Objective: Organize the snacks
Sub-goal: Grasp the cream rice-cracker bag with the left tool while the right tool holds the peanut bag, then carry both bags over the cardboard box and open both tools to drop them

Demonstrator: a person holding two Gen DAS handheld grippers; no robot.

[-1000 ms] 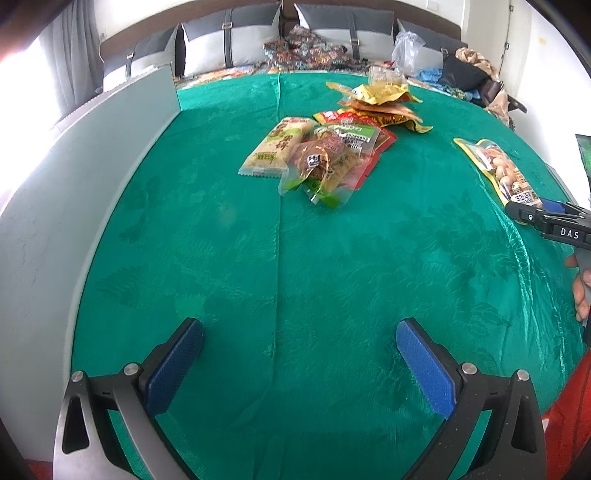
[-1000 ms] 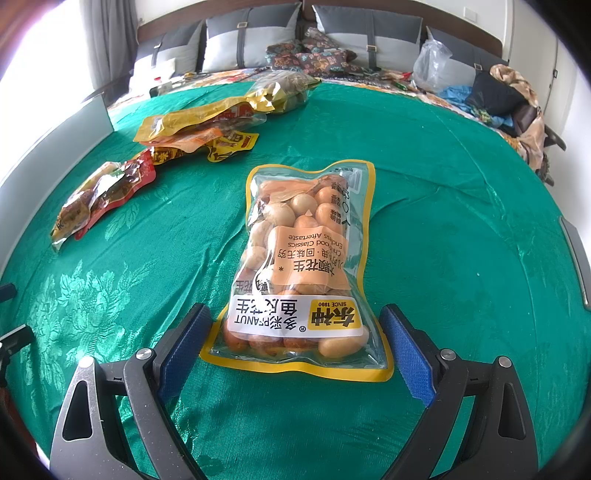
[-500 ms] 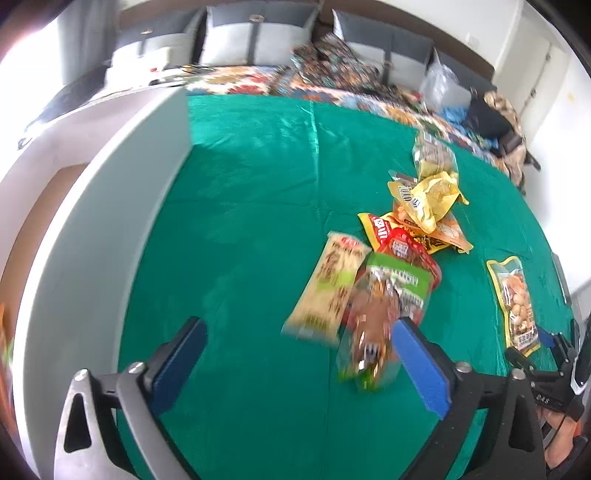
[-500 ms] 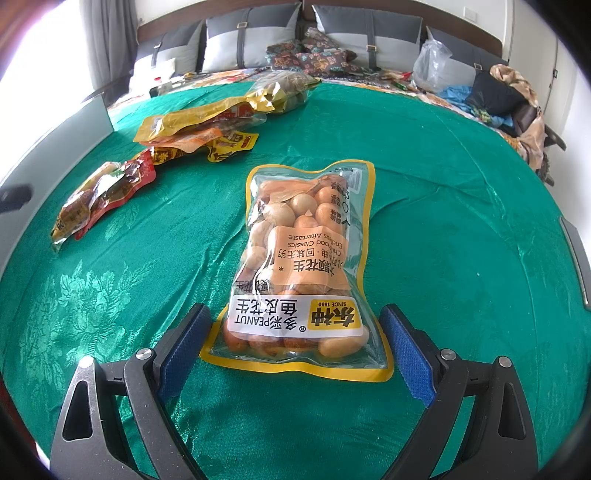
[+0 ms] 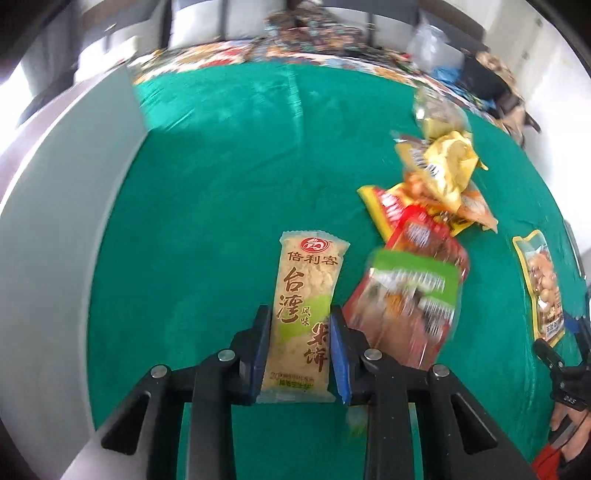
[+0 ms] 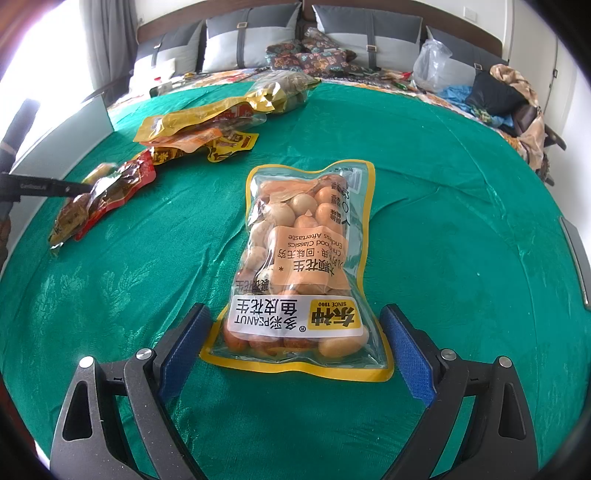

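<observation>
My left gripper [image 5: 300, 325] is shut on a long pale yellow rice cracker pack [image 5: 306, 295] with green print, gripping it by its sides near the lower end. A clear pack with a green label [image 5: 410, 306] lies just right of it, over a red pack [image 5: 424, 236]. More yellow and orange packs [image 5: 439, 173] lie further right. My right gripper [image 6: 295, 332] is open, its pads either side of the near end of a clear yellow-edged peanut bag [image 6: 306, 258], not touching it. The peanut bag also shows in the left wrist view [image 5: 541, 284].
Everything lies on a green tablecloth [image 6: 443, 221]. A white panel [image 5: 55, 221] runs along the table's left edge. The snack pile shows in the right wrist view [image 6: 192, 129] at far left. Sofa cushions [image 6: 314, 33] and bags sit behind the table.
My left gripper has come down over the rice cracker pack and closed on it from wide open. The right gripper and peanut bag have not moved.
</observation>
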